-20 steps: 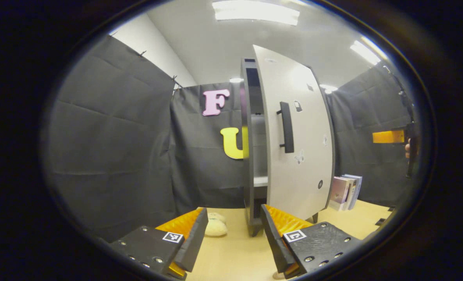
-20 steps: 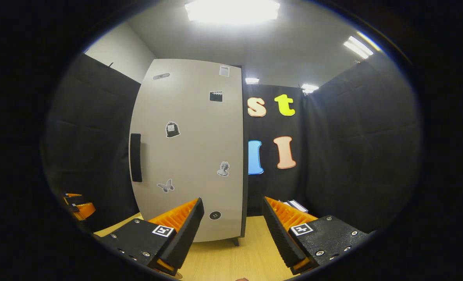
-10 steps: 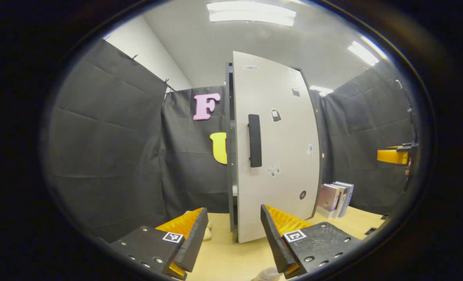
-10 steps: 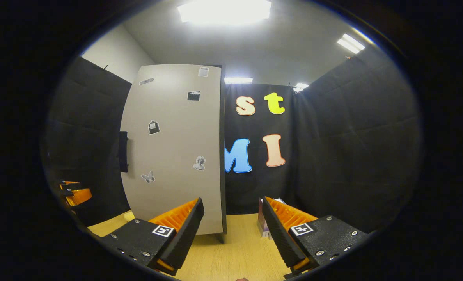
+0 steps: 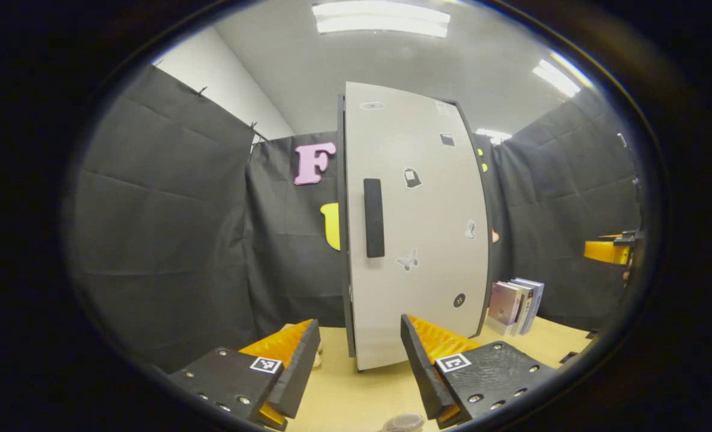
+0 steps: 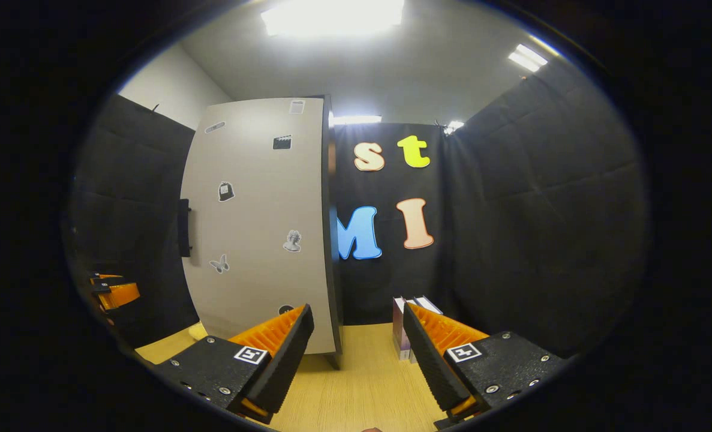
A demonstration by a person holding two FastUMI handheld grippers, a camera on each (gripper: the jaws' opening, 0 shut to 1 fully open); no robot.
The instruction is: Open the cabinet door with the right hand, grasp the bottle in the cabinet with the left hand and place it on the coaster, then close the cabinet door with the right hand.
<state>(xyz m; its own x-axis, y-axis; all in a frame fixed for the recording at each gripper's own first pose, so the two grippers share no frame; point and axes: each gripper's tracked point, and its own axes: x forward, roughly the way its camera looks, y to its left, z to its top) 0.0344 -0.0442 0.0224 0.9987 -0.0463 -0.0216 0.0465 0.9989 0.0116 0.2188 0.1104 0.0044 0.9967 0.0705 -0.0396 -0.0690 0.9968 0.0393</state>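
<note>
From my seat, the cabinet door [image 5: 415, 228] covers the cabinet's inside, so I cannot see any shelf or contents behind it. At the bottom rim of the left gripper view a pale round top [image 5: 402, 422] is cut off by the edge; I cannot tell what it is. The small stickers [image 5: 411, 177] on the door are too small for me to make out. The books [image 5: 516, 305] beside the cabinet are partly tucked behind its edge. Far right in that view, the right tool [image 5: 606, 251] is clipped by the rim, and its jaws cannot be judged there. A cream lump [image 6: 198, 331] on the desk [image 6: 361, 390] sits half hidden behind the door's lower corner.
</note>
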